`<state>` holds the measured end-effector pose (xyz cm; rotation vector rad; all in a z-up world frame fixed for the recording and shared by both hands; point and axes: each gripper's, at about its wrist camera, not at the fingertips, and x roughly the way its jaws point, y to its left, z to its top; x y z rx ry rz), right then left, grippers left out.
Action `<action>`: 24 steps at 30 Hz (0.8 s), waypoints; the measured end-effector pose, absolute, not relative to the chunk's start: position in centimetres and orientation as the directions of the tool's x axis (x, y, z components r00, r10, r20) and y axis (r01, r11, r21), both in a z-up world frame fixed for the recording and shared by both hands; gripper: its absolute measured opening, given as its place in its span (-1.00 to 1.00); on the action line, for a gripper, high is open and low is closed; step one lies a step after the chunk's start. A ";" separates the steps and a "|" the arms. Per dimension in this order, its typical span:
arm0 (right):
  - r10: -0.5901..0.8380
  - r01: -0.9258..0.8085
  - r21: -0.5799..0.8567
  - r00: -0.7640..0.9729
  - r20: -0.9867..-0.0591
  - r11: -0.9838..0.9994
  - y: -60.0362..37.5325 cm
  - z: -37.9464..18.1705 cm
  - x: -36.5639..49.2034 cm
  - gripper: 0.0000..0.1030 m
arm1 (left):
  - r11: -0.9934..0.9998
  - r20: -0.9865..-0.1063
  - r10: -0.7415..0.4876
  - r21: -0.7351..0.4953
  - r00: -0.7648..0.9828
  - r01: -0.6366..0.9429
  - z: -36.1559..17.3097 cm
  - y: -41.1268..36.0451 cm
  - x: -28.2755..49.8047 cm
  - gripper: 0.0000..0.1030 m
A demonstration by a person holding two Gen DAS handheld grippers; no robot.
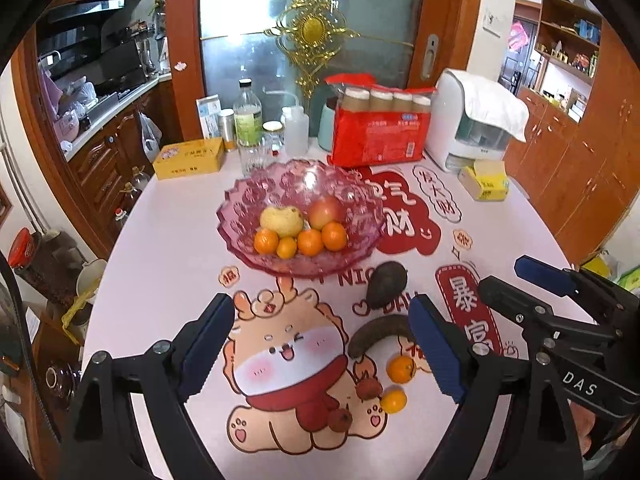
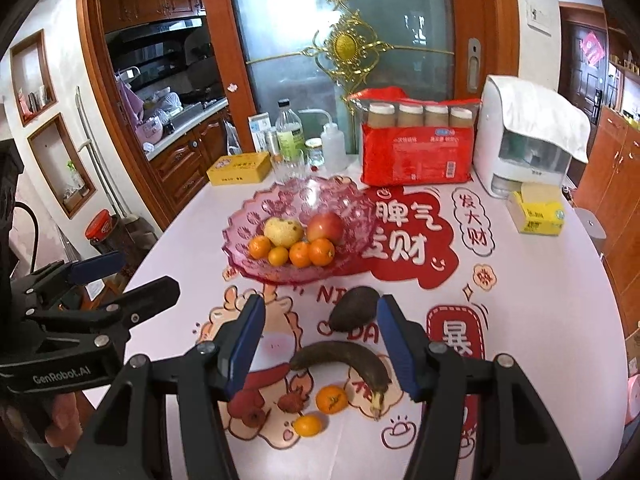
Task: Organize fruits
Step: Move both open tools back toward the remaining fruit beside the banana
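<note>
Two grippers hung over the table (image 1: 168, 240), both empty. The left gripper (image 1: 322, 344) stood wide open with bare tablecloth between its blue pads. The right gripper (image 2: 320, 344) was open less far, and nothing was pinched between its fingers, though the avocado (image 2: 354, 308) and the dark banana (image 2: 344, 358) showed on the cloth between them.

Each camera caught the other tool only in part: the right one entered the left wrist view at the right edge, and the left one crossed the lower left of the right wrist view, its handle cut off by the lens rim.

Fruit already sat in the pink glass bowl (image 2: 256, 216), behind the loose pieces: a yellowish pear (image 2: 284, 232), a reddish apple (image 2: 325, 227) and four small oranges (image 2: 300, 254) bunched at the front. The bowl's near wall blurred their undersides.

Loose on the cloth lay the avocado, the blackened banana just in front of it, two more oranges (image 2: 331, 399) and two or three small red fruits (image 2: 289, 402), too small to name surely; one was half hidden behind the right gripper's left finger.

Bottles, a red packet (image 2: 416, 156) and a white appliance (image 2: 520, 140) under a cloth stood at the table's far edge.
</note>
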<state>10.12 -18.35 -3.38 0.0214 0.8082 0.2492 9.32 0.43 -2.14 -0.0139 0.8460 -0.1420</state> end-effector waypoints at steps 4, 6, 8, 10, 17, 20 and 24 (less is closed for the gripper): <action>0.213 -0.203 0.104 0.645 -0.734 0.974 -19.0 -5.2 9.5 0.14 | 0.990 -0.761 -0.127 -0.064 0.636 0.122 -3.9 -0.1 8.8 0.71; 0.207 -0.197 0.103 0.632 -0.747 0.975 -19.3 -6.2 9.3 0.14 | 0.990 -0.771 -0.132 -0.069 0.623 0.125 -5.0 -0.2 8.5 0.71; 0.202 -0.190 0.106 0.617 -0.761 0.976 -19.7 -7.4 9.1 0.14 | 0.989 -0.784 -0.134 -0.071 0.607 0.127 -6.2 -0.3 8.2 0.71; 0.200 -0.186 0.109 0.600 -0.775 0.977 -20.0 -8.6 8.8 0.14 | 0.990 -0.792 -0.130 -0.067 0.596 0.127 -7.3 -0.4 8.0 0.71; 0.202 -0.179 0.125 0.530 -0.824 0.976 -20.5 -12.9 7.7 0.14 | 0.991 -0.839 -0.114 -0.059 0.532 0.119 -12.8 -0.7 6.7 0.71; 0.205 -0.190 0.125 0.494 -0.845 0.974 -20.3 -14.9 7.4 0.14 | 0.992 -0.867 -0.109 -0.062 0.487 0.112 -15.6 -0.7 6.4 0.71; 0.216 -0.216 0.129 0.449 -0.867 0.968 -19.5 -17.3 7.1 0.14 | 0.992 -0.887 -0.106 -0.065 0.450 0.105 -18.3 -0.6 6.2 0.64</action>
